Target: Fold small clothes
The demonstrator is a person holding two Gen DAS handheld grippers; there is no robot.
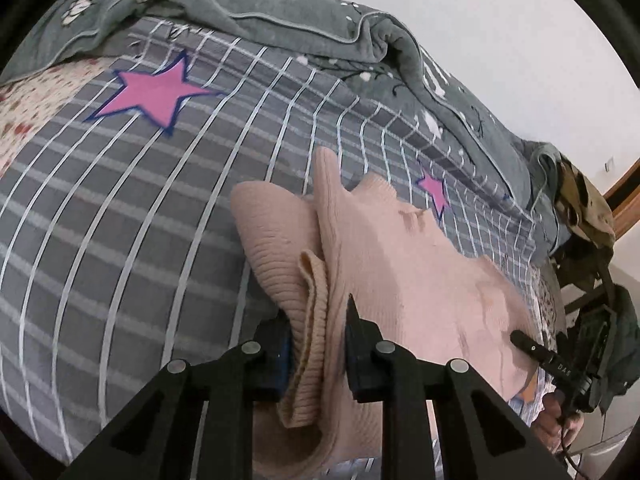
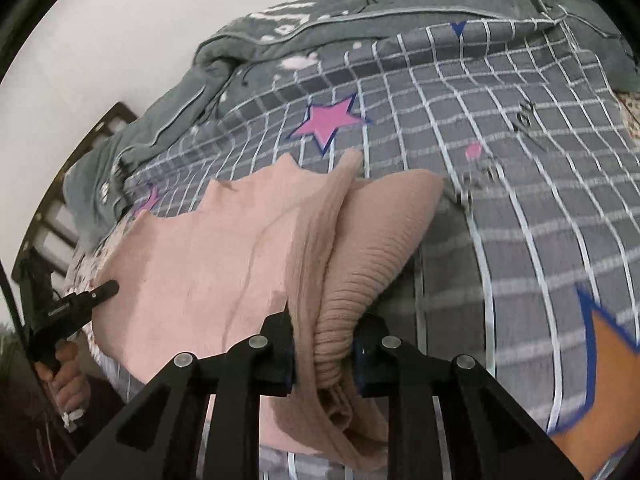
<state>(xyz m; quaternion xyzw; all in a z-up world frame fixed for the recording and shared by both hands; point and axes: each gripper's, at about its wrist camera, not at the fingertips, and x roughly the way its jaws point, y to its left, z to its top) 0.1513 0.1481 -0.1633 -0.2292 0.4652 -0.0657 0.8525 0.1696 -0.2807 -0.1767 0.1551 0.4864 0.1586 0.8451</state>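
I am pinching the pink sweater in both grippers: left gripper clamping a ribbed fold, right gripper clamping another, the sweater lying over the checked bedsheet.

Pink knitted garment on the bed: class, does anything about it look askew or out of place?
Yes. The pink garment lies bunched, not flat: both the left tongs and right tongs pinch gathered ribbed folds, leaving ridges across the checked bedsheet. No damage shows.
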